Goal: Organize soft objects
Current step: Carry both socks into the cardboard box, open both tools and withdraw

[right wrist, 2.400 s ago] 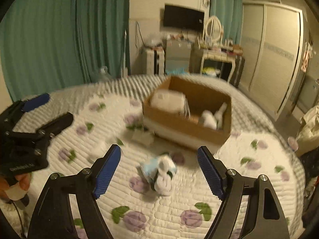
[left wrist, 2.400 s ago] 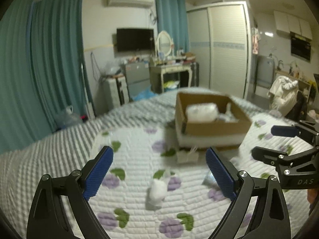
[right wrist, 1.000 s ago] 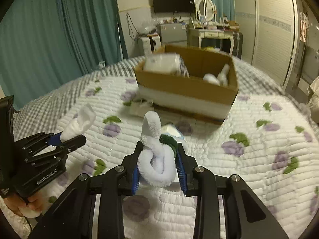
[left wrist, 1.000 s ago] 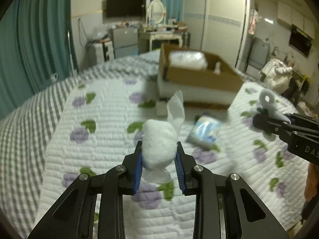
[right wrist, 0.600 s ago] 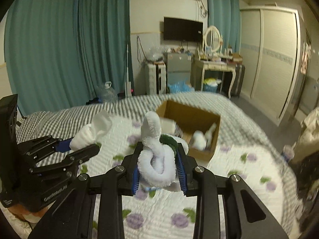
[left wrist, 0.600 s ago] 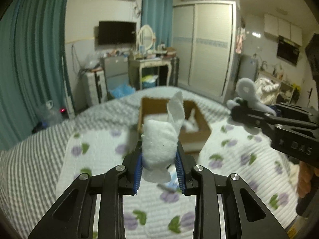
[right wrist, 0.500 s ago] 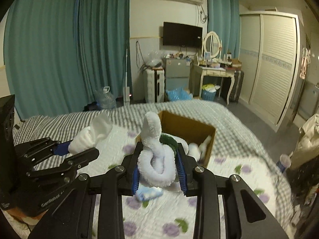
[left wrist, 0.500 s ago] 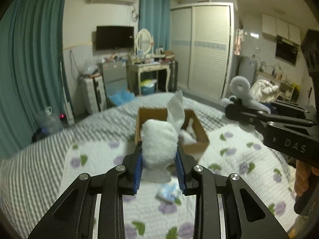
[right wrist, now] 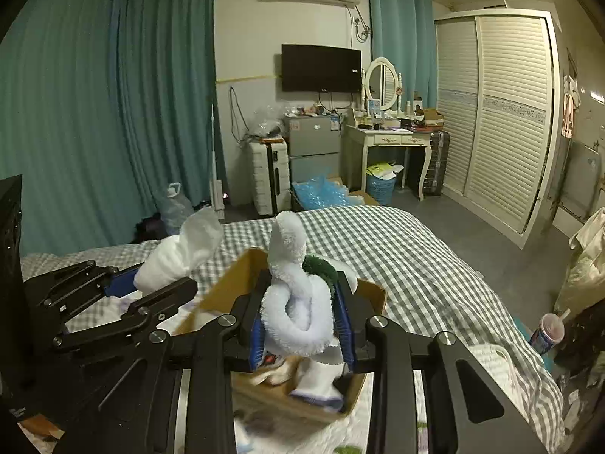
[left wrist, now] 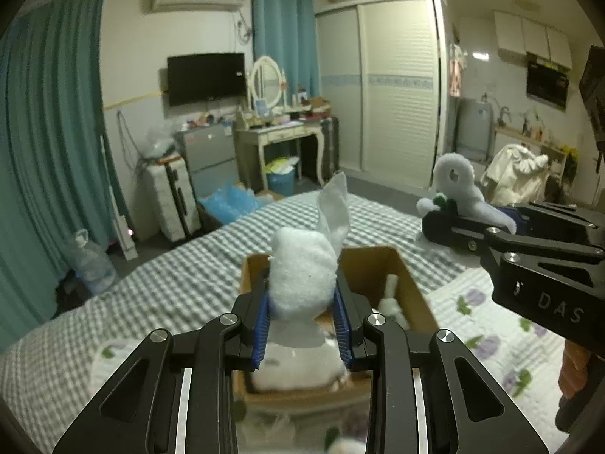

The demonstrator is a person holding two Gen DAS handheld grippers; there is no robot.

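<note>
Above the bed (left wrist: 159,283), both grippers hang over the cardboard box (left wrist: 410,287). Left gripper (left wrist: 302,325) fingers pinched tight on a white balled sock (left wrist: 302,280), one loose end sticking up. Right gripper (right wrist: 302,331) fingers clamped on a fluffy white looped sock (right wrist: 293,314) with a green patch at its upper right. Box sits on the bed's floral quilt (left wrist: 491,340), open top, white soft items inside (left wrist: 389,304); contents blurry, probably more socks. In the left wrist view the right gripper shows at right, beside the box's far corner. Teal curtains (right wrist: 113,113), wall TV (right wrist: 321,68), dressing table (right wrist: 389,140) behind.
</note>
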